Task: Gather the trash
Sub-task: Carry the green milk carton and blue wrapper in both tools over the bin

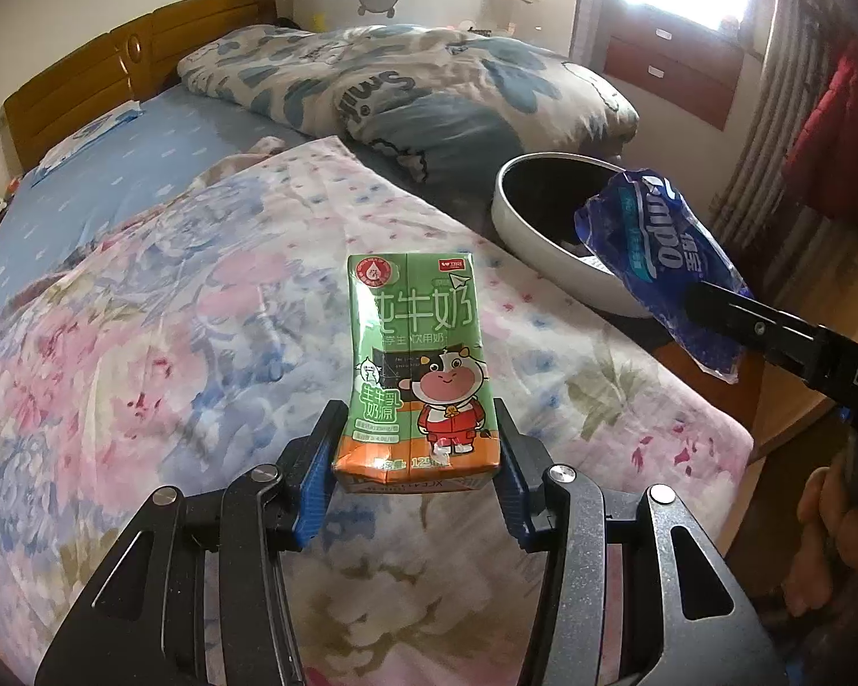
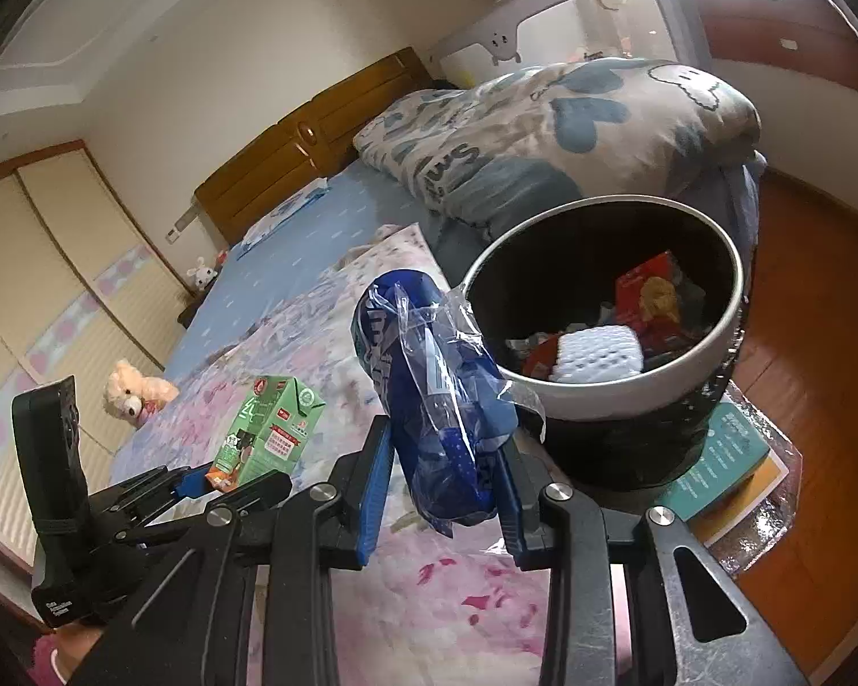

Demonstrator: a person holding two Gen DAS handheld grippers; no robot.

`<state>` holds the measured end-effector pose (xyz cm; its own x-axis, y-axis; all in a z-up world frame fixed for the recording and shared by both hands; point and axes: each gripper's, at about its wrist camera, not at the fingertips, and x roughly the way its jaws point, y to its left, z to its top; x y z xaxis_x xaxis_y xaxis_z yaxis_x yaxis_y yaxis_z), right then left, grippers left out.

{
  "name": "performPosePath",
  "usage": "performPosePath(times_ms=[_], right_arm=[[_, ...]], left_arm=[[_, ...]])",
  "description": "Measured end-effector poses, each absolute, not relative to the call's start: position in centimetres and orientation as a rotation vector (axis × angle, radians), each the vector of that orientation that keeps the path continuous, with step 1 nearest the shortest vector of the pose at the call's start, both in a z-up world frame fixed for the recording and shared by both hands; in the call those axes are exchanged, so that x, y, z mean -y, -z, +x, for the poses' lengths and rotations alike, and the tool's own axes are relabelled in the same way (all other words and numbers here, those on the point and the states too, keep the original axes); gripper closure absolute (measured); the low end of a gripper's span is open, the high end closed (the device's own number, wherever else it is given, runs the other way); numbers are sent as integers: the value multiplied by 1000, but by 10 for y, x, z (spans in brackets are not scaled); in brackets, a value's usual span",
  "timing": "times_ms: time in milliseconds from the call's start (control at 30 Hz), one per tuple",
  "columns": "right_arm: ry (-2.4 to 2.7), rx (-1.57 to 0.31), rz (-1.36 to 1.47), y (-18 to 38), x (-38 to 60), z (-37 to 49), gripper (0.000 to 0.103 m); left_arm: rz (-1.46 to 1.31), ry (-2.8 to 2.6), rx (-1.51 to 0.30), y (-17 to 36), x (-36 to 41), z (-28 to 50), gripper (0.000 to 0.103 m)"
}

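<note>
My left gripper (image 1: 414,429) is shut on a green milk carton (image 1: 414,360) with a cartoon cow, held upright above the floral quilt (image 1: 143,343). The carton also shows in the right wrist view (image 2: 263,429). My right gripper (image 2: 446,457) is shut on a crumpled blue plastic tissue wrapper (image 2: 429,394), held just left of the round bin (image 2: 589,394). In the left wrist view the wrapper (image 1: 658,251) hangs over the bin's (image 1: 520,217) near rim. The bin holds red packets and white mesh foam.
A folded blue-patterned duvet (image 1: 417,86) lies behind the bin. A wooden headboard (image 1: 114,68) stands at the far left. A teddy bear (image 2: 131,394) sits beside the bed. The bin rests on a small table with a teal booklet (image 2: 715,457). Wooden floor lies to the right.
</note>
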<state>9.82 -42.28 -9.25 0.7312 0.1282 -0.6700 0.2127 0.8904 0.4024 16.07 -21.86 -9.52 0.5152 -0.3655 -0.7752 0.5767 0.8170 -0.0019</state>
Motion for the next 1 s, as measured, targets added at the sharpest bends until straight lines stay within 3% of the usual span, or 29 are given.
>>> performPosePath(times_ms=[1000], right_arm=[[138, -727, 535, 90, 469, 91, 70]], left_arm=[[310, 639, -847, 88, 271, 169, 56]])
